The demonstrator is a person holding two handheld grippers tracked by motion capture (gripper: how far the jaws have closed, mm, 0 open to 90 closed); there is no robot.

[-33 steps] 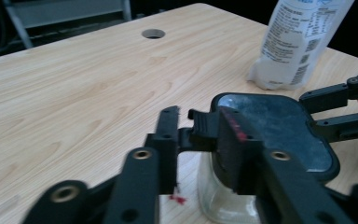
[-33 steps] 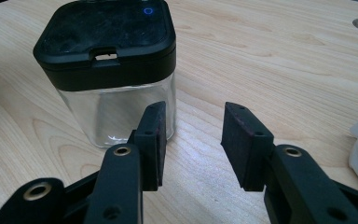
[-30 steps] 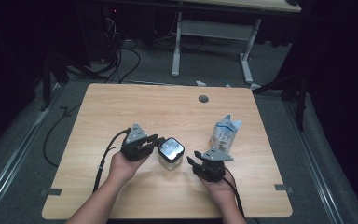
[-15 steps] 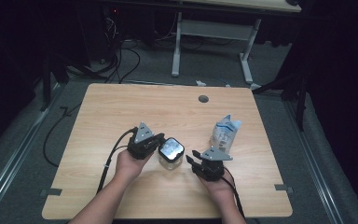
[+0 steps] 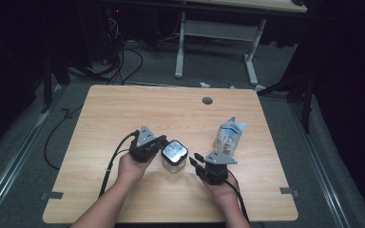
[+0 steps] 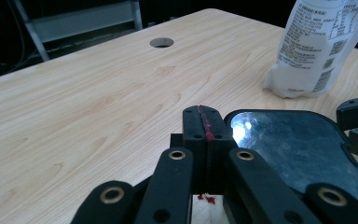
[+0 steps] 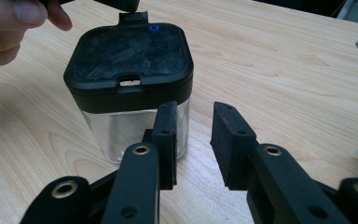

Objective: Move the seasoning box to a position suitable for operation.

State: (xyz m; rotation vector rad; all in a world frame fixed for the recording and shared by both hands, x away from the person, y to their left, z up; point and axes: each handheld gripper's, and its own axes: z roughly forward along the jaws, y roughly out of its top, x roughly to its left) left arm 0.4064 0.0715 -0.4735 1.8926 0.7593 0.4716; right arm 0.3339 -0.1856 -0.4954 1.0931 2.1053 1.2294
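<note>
A clear square jar point(image 5: 173, 160) with a black lid point(image 7: 129, 53) stands on the wooden table point(image 5: 123, 114) near its front. My left gripper point(image 5: 163, 145) is at the jar's left; its pads point(image 6: 205, 133) are pressed together with nothing between them, right beside the lid's rim point(image 6: 298, 149). My right gripper point(image 5: 196, 160) sits to the jar's right. Its jaws point(image 7: 193, 135) have just been closing, stand a little apart and hold nothing; the jar is just ahead, off to one side. The tip of the left gripper point(image 7: 133, 16) meets the lid's far tab.
A white plastic pouch point(image 5: 230, 134) with printed labels lies at the right of the table, also seen as a pouch point(image 6: 317, 46) behind the jar. A round cable hole point(image 5: 207, 100) is at the table's back. A hand point(image 7: 14, 21) is beside the jar.
The left gripper has edged slightly toward the jar. The jar, the pouch and the right hand stay where they were.
</note>
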